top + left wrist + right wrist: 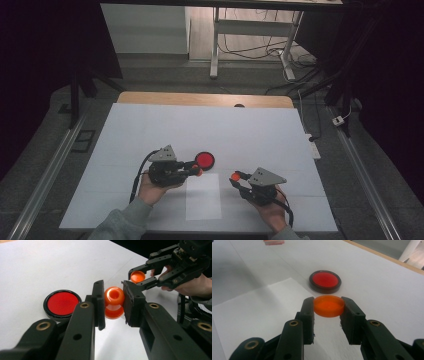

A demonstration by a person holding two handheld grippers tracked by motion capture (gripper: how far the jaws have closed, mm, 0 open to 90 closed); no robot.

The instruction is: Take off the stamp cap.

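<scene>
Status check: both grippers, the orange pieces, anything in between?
Left gripper shut on orange spool. Right gripper shut on orange cap. Apart, gap clear; red disc lies beside on table.

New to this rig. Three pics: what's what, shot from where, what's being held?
No robot arm here: a person holds a two-jaw hand gripper in each hand. One picture looks down from above the table; the other two come from cameras riding on each gripper.

The left gripper is shut on an orange spool-shaped piece. The right gripper is shut on a shallow orange cap.

On the white table lie a black-rimmed red disc and a white paper sheet.
</scene>
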